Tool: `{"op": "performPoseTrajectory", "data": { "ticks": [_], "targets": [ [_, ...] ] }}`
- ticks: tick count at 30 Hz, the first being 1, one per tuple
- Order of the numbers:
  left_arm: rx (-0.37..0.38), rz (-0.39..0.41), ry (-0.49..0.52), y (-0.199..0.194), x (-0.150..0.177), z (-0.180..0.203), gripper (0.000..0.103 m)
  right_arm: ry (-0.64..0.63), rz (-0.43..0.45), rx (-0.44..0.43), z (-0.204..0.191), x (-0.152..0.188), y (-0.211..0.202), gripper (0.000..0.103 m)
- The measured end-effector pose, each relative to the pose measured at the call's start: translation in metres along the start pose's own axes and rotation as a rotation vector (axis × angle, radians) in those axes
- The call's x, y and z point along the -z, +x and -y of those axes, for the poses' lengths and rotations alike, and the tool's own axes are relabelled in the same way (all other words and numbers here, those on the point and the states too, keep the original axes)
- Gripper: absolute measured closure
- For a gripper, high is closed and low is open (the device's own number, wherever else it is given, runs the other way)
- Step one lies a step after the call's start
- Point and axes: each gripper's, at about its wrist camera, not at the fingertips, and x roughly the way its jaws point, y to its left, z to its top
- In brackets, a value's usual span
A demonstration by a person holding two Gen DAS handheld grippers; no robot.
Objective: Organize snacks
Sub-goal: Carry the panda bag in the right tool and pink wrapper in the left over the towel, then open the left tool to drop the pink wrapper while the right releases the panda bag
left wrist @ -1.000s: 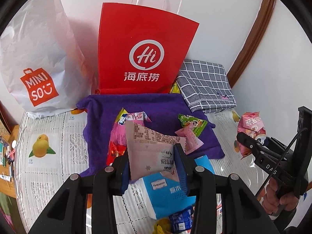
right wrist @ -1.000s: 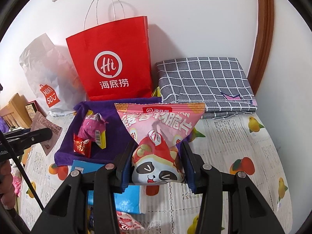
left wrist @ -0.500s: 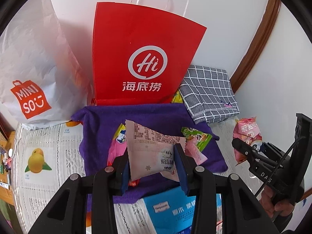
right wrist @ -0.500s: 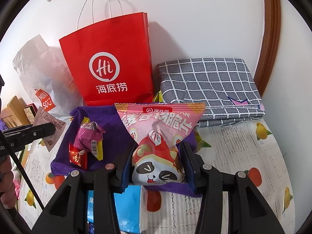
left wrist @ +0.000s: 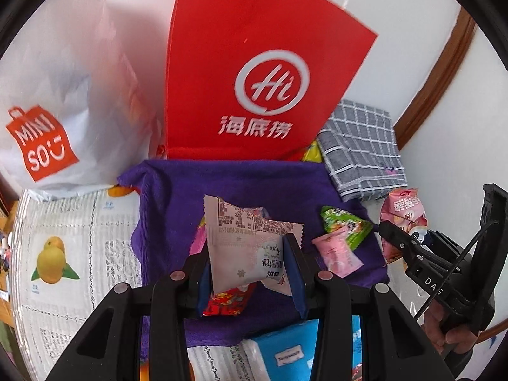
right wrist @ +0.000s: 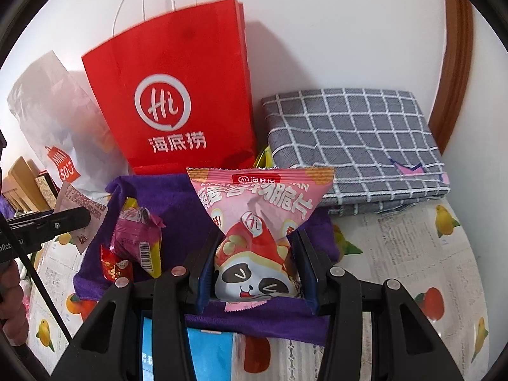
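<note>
My left gripper is shut on a pale pink flat snack packet, held above the purple towel. On that towel lie a green packet, a small pink packet and a red packet. My right gripper is shut on a pink panda crisp bag, over the towel's right part. A magenta-and-yellow packet and a red candy packet lie on the towel's left side. Each gripper shows at the edge of the other's view: right gripper, left gripper.
A red paper bag and a white plastic bag stand against the wall behind the towel. A folded grey checked cloth lies at the right. A blue packet sits near the front on the fruit-print tablecloth.
Both grippers have moved forward and down toward the purple towel and the bags, each keeping its packet. The red bag now looms larger in both views.
</note>
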Motion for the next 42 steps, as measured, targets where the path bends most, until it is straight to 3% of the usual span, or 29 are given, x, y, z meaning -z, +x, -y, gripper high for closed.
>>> {"op": "performPoseTrajectory", "data": {
  "ticks": [22,36,42],
  "targets": [
    [0.036,-0.070,0.055,0.047,0.009,0.026,0.064,-0.043,-0.149,-0.004,0.006,0.021,0.066,0.057],
    [0.072,-0.104,0.056,0.066,0.006,0.038,0.064,-0.026,-0.158,0.012,0.015,0.021,0.072,0.053],
    [0.088,-0.118,0.042,0.073,0.008,0.034,0.064,-0.016,-0.161,0.008,0.017,0.023,0.074,0.040]
  ]
}}
